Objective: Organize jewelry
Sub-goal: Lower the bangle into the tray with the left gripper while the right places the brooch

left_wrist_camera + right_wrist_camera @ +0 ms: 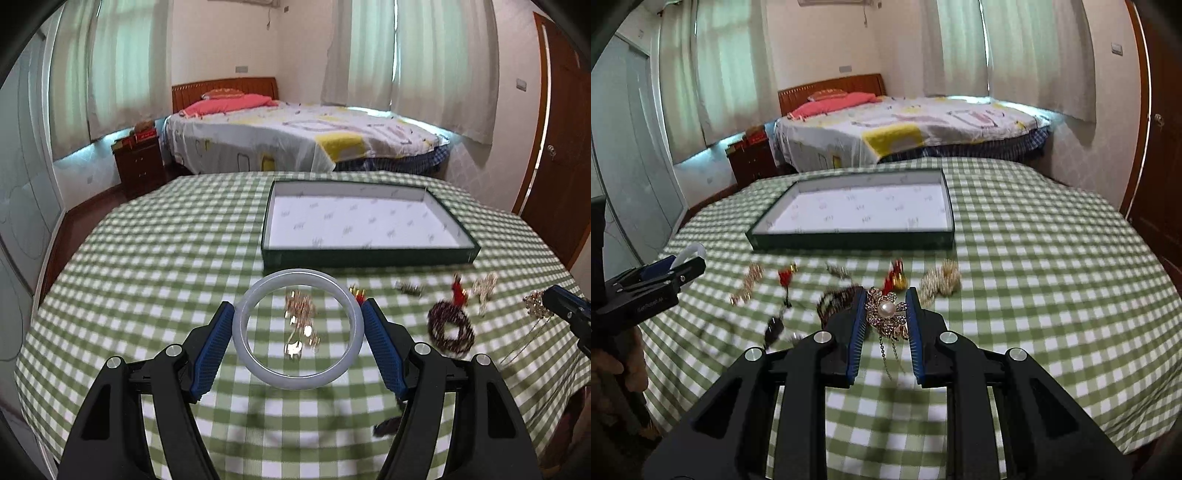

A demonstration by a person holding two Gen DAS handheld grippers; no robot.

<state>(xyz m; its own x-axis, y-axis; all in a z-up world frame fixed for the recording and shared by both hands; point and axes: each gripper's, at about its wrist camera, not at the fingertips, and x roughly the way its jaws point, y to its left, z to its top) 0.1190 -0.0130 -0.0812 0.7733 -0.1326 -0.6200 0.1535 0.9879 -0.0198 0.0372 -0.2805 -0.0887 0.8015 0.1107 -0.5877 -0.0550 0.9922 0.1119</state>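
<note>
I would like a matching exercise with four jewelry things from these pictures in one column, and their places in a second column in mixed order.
Things:
1. pale bangle
2. pearl brooch
3. dark bead bracelet
4. green tray

Places:
A. lying on the checked cloth
B. held in the right tool
C. beyond the jewelry, nothing in it
D. held in the left tool

Pairs: 1-D, 2-B, 3-A, 4-C

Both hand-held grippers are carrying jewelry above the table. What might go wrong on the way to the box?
1. The smooth bangle is pinched only at its sides by the left hand-held gripper; it might slip.
2. The chain dangling under the pearl brooch in the right hand-held gripper may snag the box rim.
</note>
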